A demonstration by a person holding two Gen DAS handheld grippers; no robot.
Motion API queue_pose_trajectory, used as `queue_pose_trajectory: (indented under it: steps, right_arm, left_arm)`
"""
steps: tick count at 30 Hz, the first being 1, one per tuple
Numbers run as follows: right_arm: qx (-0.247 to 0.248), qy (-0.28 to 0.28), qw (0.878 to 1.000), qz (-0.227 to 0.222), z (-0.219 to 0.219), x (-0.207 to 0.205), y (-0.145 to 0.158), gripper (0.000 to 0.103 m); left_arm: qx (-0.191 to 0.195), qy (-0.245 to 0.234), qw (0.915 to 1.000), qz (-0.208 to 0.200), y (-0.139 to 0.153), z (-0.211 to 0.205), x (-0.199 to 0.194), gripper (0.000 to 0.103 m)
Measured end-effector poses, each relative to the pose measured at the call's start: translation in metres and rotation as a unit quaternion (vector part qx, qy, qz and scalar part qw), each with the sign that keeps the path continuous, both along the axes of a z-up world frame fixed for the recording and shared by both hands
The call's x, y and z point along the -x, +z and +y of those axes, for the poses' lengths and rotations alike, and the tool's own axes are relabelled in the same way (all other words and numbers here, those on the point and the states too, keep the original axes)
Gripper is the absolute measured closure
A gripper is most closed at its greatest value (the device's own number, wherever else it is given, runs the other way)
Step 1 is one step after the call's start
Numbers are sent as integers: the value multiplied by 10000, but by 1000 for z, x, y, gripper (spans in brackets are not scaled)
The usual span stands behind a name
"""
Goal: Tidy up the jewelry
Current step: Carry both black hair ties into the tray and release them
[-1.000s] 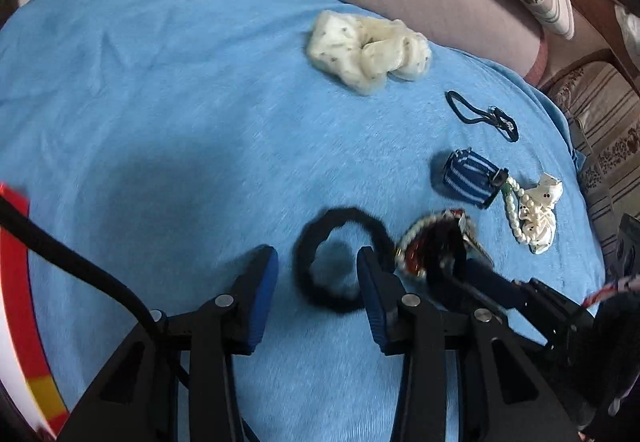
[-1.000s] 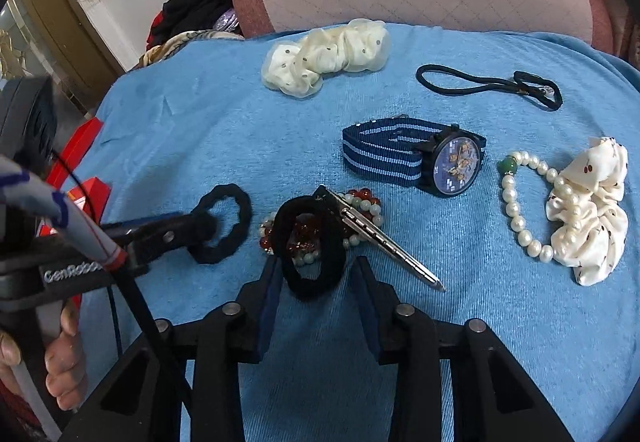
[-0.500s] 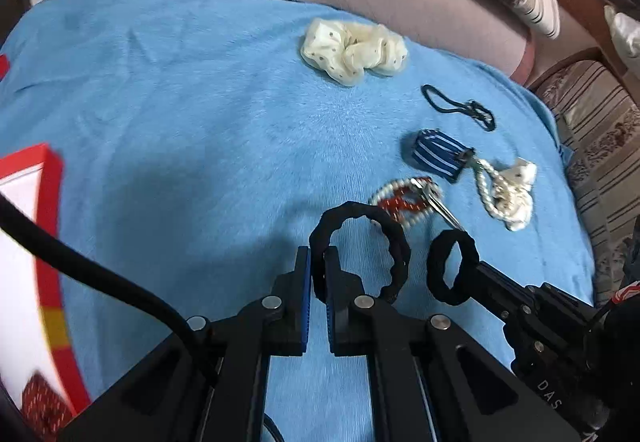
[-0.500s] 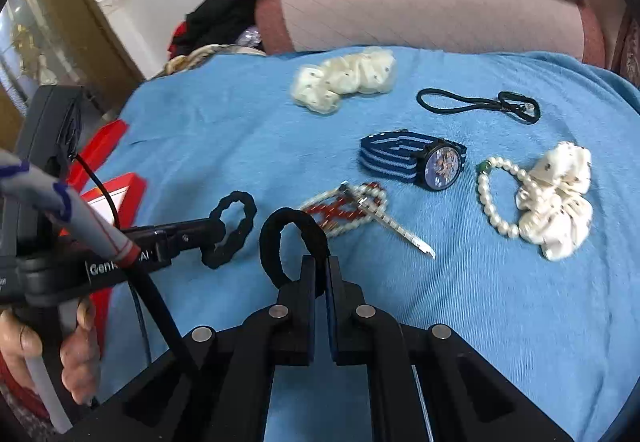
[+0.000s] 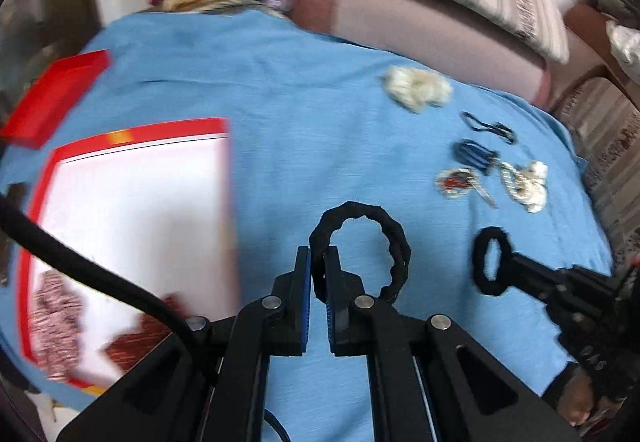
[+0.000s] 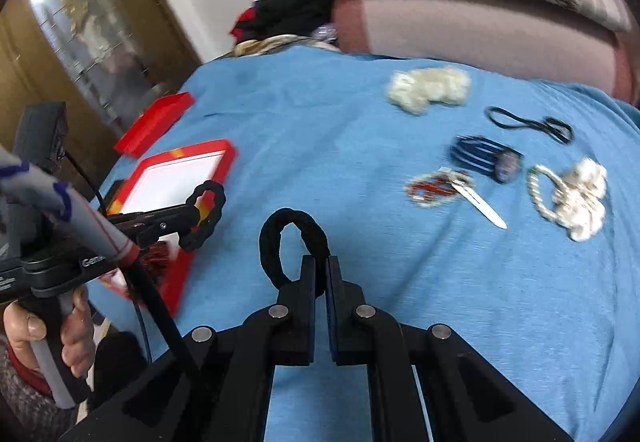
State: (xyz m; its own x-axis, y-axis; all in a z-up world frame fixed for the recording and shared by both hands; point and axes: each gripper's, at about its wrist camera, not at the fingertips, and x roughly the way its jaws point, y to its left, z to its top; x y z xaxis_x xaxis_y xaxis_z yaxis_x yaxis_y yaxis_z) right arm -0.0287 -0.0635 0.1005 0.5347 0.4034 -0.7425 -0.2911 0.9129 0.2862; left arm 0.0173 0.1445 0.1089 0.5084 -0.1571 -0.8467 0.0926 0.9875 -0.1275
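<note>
My left gripper (image 5: 318, 256) is shut on a bumpy black hair tie (image 5: 394, 238) and holds it above the blue cloth (image 5: 300, 114). It also shows in the right wrist view (image 6: 208, 216). My right gripper (image 6: 320, 266) is shut on a smooth black hair tie (image 6: 272, 238), which also shows in the left wrist view (image 5: 492, 266). A red box (image 5: 132, 226) with a white lining lies at the left, with some jewelry inside. It shows in the right wrist view (image 6: 184, 162) too.
On the cloth at the right lie a cream scrunchie (image 6: 428, 88), a thin black band (image 6: 528, 122), a striped watch (image 6: 486, 156), a bead bracelet with a metal clip (image 6: 440, 188), and pearls with a white scrunchie (image 6: 576, 198). A red lid (image 6: 156, 126) lies behind the box. Cushions are at the back.
Both grippers closed on their hair ties, lifted them off the cloth and swung left toward the red box, which has come into view.
</note>
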Motion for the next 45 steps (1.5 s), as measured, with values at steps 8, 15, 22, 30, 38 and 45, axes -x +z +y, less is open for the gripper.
queue_pose_trajectory:
  steps: [8, 15, 22, 30, 38, 45]
  right_arm:
    - [236, 883, 9958, 22, 104, -17, 6, 98]
    - [633, 1501, 9866, 135, 196, -49, -18, 98]
    - [864, 1576, 9829, 396, 229, -69, -53, 98]
    - [797, 1525, 9843, 399, 230, -71, -54, 90]
    - [656, 1274, 9895, 177, 199, -53, -30, 84]
    - [593, 780, 9950, 197, 130, -23, -26, 81]
  left_arm:
    - [-201, 1059, 9938, 274, -14, 122, -8, 97]
    - [-250, 1803, 9820, 512, -41, 215, -27, 97]
    - [-142, 2049, 9763, 677, -65, 250, -38, 97]
    - [42, 2184, 9743, 559, -58, 253, -36, 77]
    - [86, 2236, 9744, 229, -22, 238, -8, 62]
    - [-112, 1998, 9797, -71, 9, 191, 17, 49]
